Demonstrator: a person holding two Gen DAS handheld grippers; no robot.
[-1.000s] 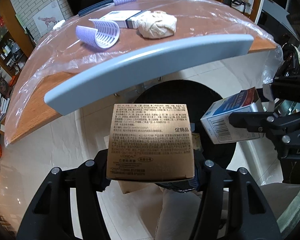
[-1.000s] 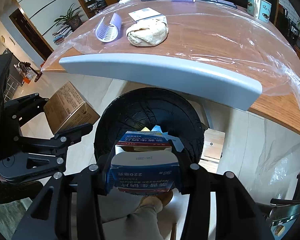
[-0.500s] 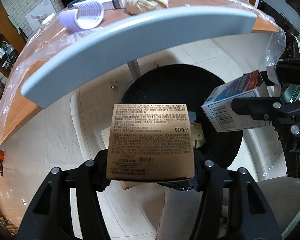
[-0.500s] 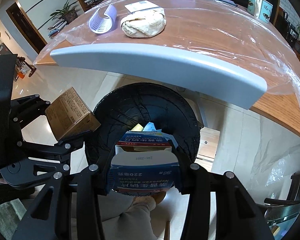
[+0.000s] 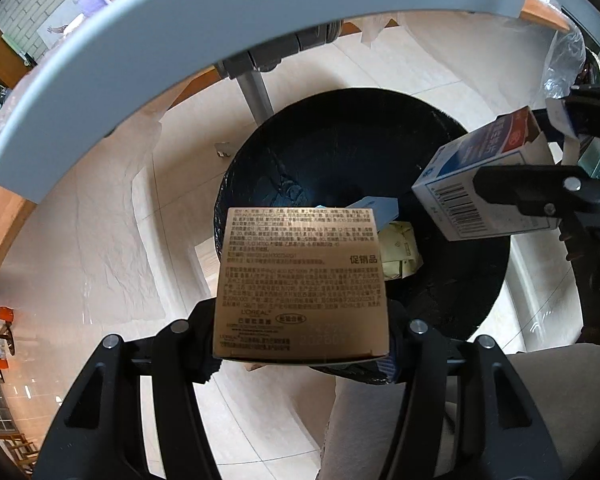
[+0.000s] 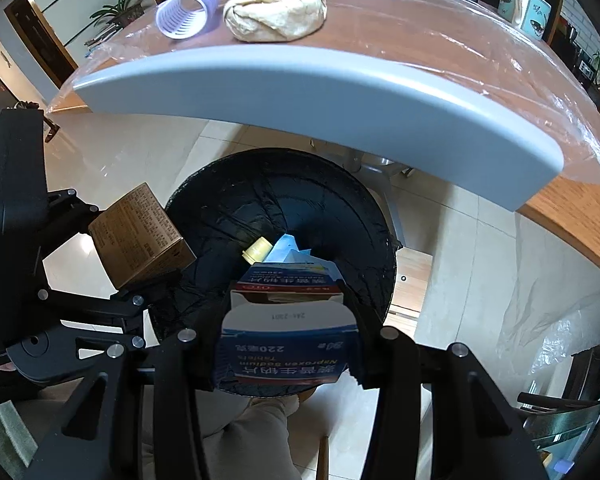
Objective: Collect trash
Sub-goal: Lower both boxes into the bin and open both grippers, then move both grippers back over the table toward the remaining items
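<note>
My left gripper (image 5: 300, 340) is shut on a gold-brown L'Oreal carton (image 5: 300, 284) and holds it above the near rim of a black-lined trash bin (image 5: 340, 152) on the floor. My right gripper (image 6: 286, 344) is shut on a blue and white medicine box (image 6: 286, 344) with an open flap, also above the bin (image 6: 260, 208). The carton (image 6: 140, 236) and the medicine box (image 5: 484, 188) each show in the other wrist view. Some yellow and blue trash (image 6: 276, 250) lies inside the bin.
A wooden table with a grey edge (image 6: 300, 92) and plastic cover stands beyond the bin. On it lie a crumpled beige wad (image 6: 276, 12) and a purple hair roller (image 6: 188, 14). A table leg (image 5: 256, 88) stands behind the bin. A person's legs (image 6: 252, 440) are below.
Both grippers have moved lower and toward the bin with their boxes; the table edge has risen in both views. Both grips are unchanged.
</note>
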